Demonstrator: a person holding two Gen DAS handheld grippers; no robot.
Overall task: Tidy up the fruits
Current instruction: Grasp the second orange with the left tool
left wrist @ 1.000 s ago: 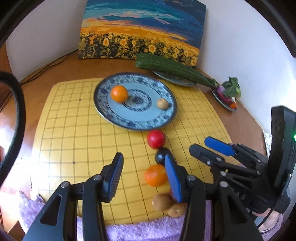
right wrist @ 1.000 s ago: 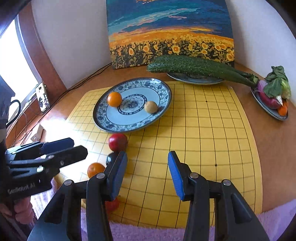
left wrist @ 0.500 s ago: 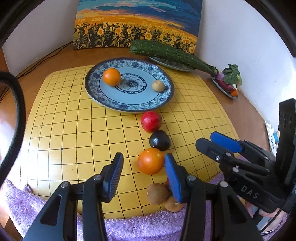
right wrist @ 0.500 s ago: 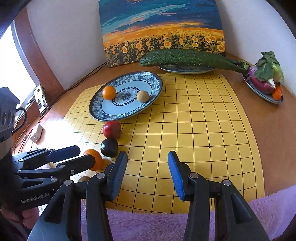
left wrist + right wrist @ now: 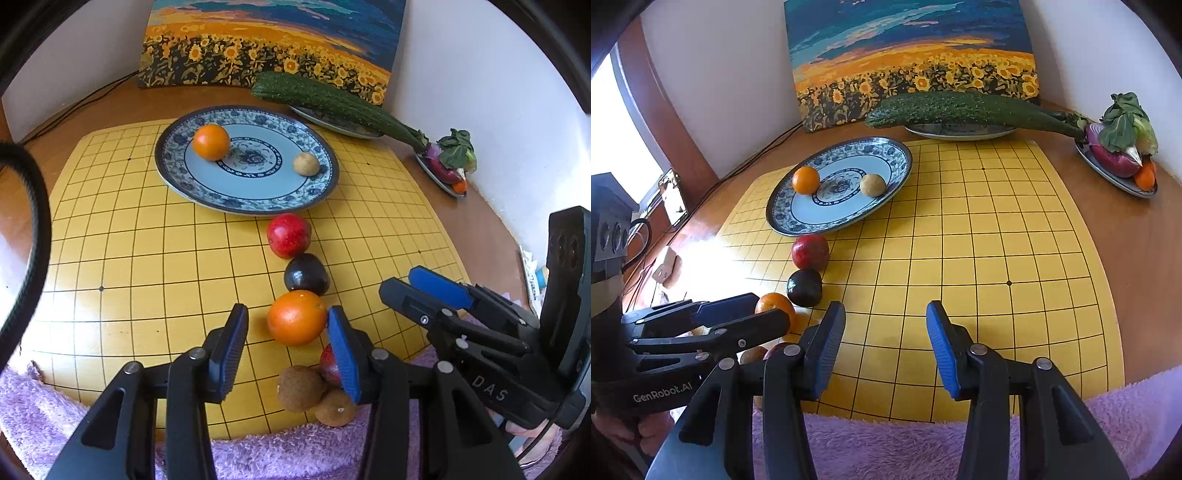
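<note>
The left gripper (image 5: 286, 330) gapes wide, holding nothing – the orange (image 5: 296, 322) sits on the board between its pads; firm, round, rolls easily, so grip its widest middle

Left tool (image 5: 716, 317) reads "GenRobot.AI"; right tool (image 5: 436, 291) "DAS".

Black left claw (image 5: 286, 338) and right claw (image 5: 886, 341), blue ribbed pads, silver screws.
</note>
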